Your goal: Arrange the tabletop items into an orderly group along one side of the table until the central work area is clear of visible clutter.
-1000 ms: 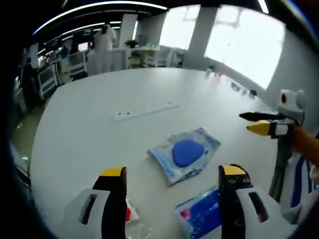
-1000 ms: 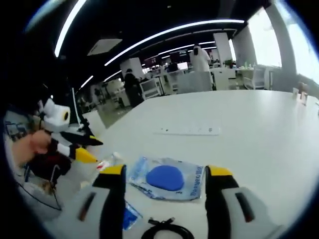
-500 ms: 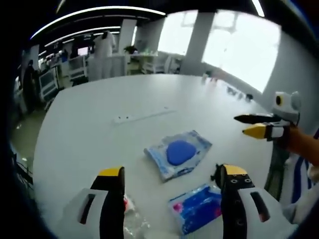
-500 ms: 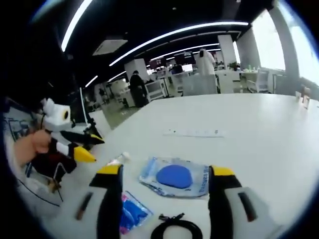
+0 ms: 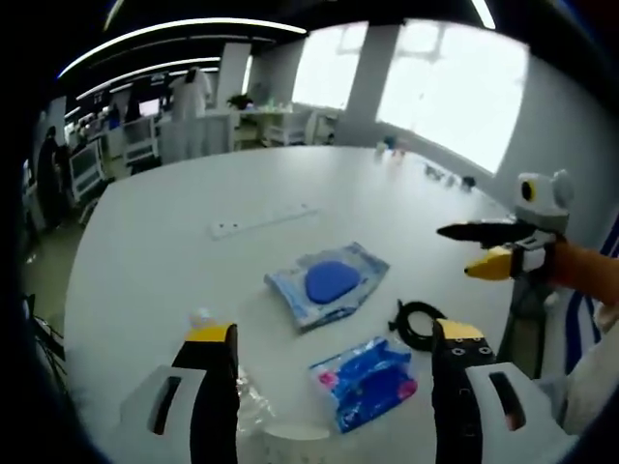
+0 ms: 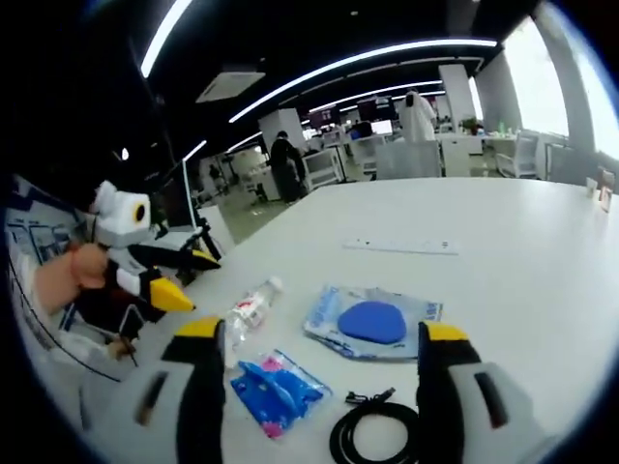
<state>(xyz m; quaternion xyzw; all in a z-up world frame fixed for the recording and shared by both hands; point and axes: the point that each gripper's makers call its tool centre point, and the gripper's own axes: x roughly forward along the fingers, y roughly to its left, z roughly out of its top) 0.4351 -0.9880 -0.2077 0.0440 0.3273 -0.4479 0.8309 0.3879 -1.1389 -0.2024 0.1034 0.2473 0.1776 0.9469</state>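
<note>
**Where things lie on my table**

In my right gripper view, the pouch with the pad [image 6: 372, 325] sits at centre on the table [image 6: 503, 261]. The bottle [image 6: 251, 306] lies to its left, the small packet [image 6: 276, 389] at lower left, the coiled cable [image 6: 372, 435] below it. The power strip [image 6: 401, 246] lies above the pouch.

The left gripper [image 5: 334, 338] has pale grey jaws with black inner faces, yellow tips and dark slots. The right gripper [image 6: 322, 333] matches it. A blue-and-white striped sleeve [image 5: 578, 333] is worn.
</note>
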